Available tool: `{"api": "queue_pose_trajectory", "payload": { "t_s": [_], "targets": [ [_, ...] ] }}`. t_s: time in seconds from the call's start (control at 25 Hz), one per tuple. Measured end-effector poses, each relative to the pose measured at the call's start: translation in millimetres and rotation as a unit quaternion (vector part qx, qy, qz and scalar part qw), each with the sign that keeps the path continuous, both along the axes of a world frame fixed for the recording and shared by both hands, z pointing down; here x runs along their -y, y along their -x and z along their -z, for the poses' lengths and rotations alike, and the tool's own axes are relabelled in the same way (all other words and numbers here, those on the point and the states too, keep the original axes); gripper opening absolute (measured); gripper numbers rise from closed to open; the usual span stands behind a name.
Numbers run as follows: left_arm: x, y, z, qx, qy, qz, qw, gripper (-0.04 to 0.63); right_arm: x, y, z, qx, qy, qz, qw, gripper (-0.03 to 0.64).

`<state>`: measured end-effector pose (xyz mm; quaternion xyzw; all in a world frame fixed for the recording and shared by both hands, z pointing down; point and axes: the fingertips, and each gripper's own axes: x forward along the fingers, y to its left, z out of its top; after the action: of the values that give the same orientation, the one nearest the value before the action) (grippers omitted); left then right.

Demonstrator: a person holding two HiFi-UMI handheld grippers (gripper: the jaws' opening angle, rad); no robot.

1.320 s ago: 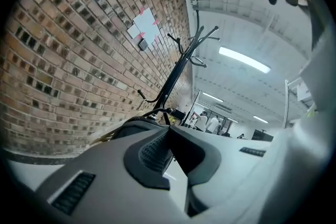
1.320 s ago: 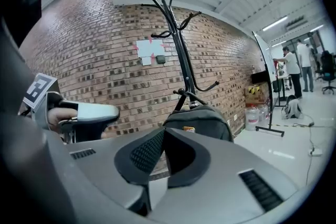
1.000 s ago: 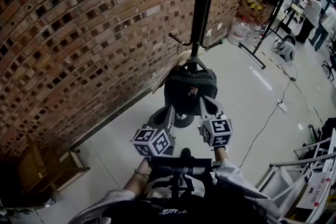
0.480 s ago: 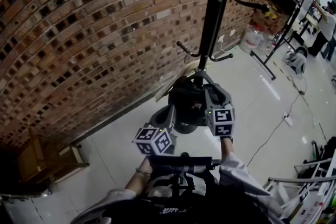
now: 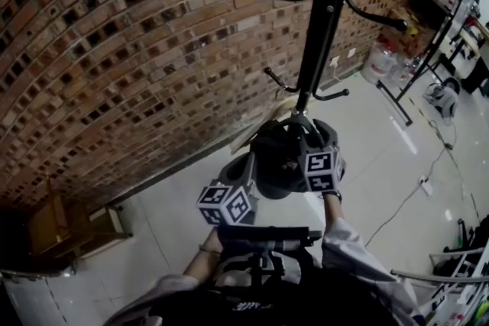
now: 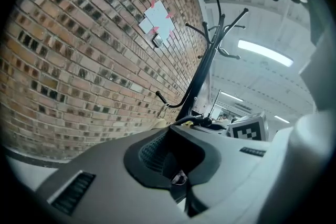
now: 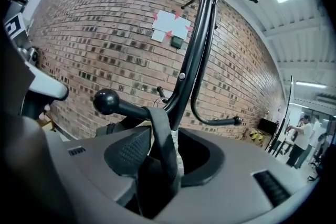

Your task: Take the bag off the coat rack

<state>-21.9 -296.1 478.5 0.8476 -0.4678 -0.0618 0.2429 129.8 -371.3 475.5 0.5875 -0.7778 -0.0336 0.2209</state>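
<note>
A black bag (image 5: 276,164) hangs low on the black coat rack (image 5: 321,27) in front of the brick wall. Its strap (image 7: 160,134) is looped over a ball-tipped hook (image 7: 106,101). My right gripper (image 5: 309,135) is at the top of the bag, close to the pole. Its jaws are opening, and the strap runs loosely between them in the right gripper view (image 7: 157,165). My left gripper (image 5: 246,163) points at the bag's lower left side, fingers together. In the left gripper view (image 6: 178,165) only a narrow dark slit shows between the jaws.
Two lower hooks (image 5: 333,95) stick out just above the bag. A wooden stand (image 5: 69,229) sits at the wall to the lower left. Water jugs (image 5: 380,63), a metal frame (image 5: 412,80) and a floor cable (image 5: 397,206) are to the right. A person (image 7: 302,136) stands far off.
My right gripper has risen from beside the bag to its top near the pole. The left gripper has stayed under the bag's left side. The view has shifted closer to the rack.
</note>
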Motion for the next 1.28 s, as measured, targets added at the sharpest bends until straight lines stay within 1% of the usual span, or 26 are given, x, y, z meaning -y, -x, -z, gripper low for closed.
{"api": "queue_pose_trajectory", "payload": {
  "t_s": [0.16, 0.2, 0.36, 0.56, 0.76, 0.88, 1.0, 1.28],
  "targets": [
    [5.6, 2.3, -2.0, 0.003, 0.004, 0.008, 0.9999, -0.002, 10.7, 1.6, -1.7, 0.003, 0.014, 0.001, 1.000, 0.164],
    [6.4, 2.6, -2.4, 0.005, 0.005, 0.010, 0.9999, -0.003, 11.9, 1.2, -1.5, 0.011, 0.015, 0.000, 1.000, 0.106],
    [10.7, 8.6, -3.7, 0.007, 0.007, 0.021, 0.9997, -0.002, 10.9, 1.7, 2.6, 0.045, 0.003, -0.001, 0.999, 0.078],
    [15.1, 15.0, -0.4, 0.005, 0.003, 0.035, 0.9994, -0.002, 6.6, 0.7, 11.3, 0.113, -0.001, -0.010, 0.994, 0.069],
    [18.9, 20.4, 3.3, -0.002, -0.001, 0.045, 0.9990, -0.003, 2.2, -3.4, 9.5, 0.167, 0.027, -0.016, 0.985, 0.067],
    [21.3, 23.1, 4.6, -0.004, -0.001, 0.049, 0.9988, -0.002, -3.1, -4.1, 13.0, 0.193, 0.033, -0.023, 0.980, 0.067],
    [23.6, 26.5, 6.1, -0.005, -0.002, 0.053, 0.9986, -0.003, -8.6, -1.2, 19.7, 0.200, 0.030, -0.030, 0.979, 0.067],
    [26.8, 30.3, 6.7, -0.014, 0.010, 0.058, 0.9982, -0.003, -26.0, 7.5, 31.7, 0.184, 0.027, -0.022, 0.982, 0.067]
  ]
}}
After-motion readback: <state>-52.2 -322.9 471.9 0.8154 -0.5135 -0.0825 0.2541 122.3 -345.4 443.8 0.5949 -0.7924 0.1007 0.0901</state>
